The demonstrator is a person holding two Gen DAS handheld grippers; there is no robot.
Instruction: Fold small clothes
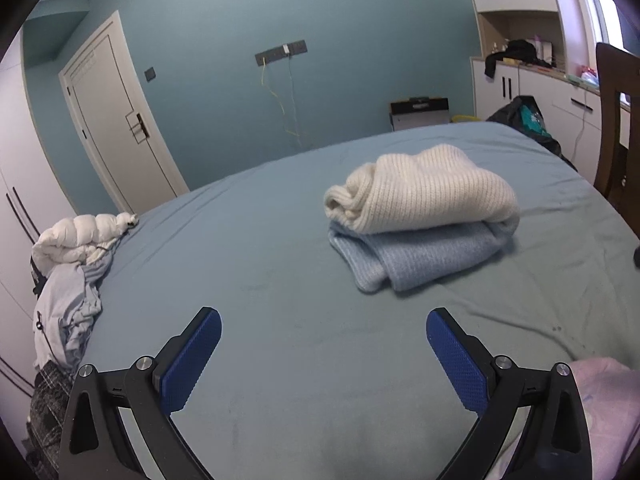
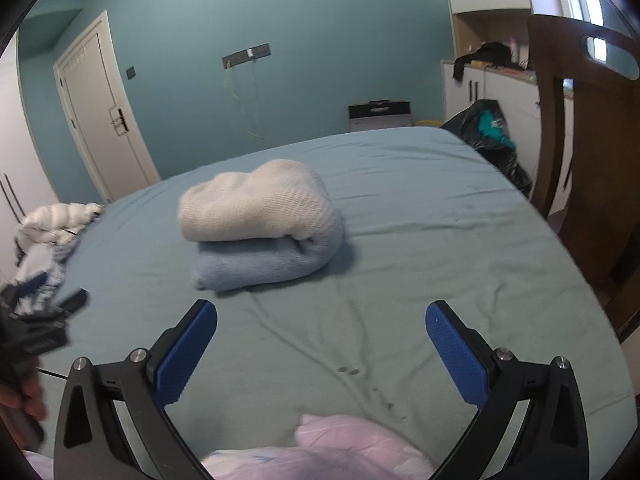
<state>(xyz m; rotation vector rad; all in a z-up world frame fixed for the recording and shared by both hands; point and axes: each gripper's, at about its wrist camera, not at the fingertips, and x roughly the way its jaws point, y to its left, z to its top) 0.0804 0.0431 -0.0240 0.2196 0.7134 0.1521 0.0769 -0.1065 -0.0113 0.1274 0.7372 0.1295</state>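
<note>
- Left wrist view: the left tongs (image 1: pixel 324 332) are held spread wide above the bed sheet (image 1: pixel 240 280), with nothing between the blue pads (image 1: pixel 192 356).
- Well ahead of them and a little to the right, a folded stack is seen on the sheet: a cream knitted sweater (image 1: pixel 424 192) lies on top of a folded light blue sweater (image 1: pixel 420 256), the two touching.
- A pale pink cloth (image 1: pixel 604 408) is seen at the lower right, just beside the right finger of the left tongs.
- A heap of unfolded clothes (image 1: pixel 76 264), white and pale blue, is piled at the left edge of the bed, well apart from the stack.
- Right wrist view: the right tongs (image 2: pixel 322 326) are likewise spread wide over the sheet (image 2: pixel 400 280) and hold nothing.
- The same stack is seen ahead and to the left, cream sweater (image 2: pixel 256 204) over blue sweater (image 2: pixel 264 262).
- The pink cloth (image 2: pixel 340 448) is seen at the bottom edge, between the two fingers.
- The left tongs (image 2: pixel 36 312) appear blurred at the left edge, gripped by a hand (image 2: pixel 20 396).
- A wooden chair (image 2: pixel 592 168) stands at the right side of the bed; a white door (image 2: pixel 100 116) is set in the blue wall beyond.
</note>
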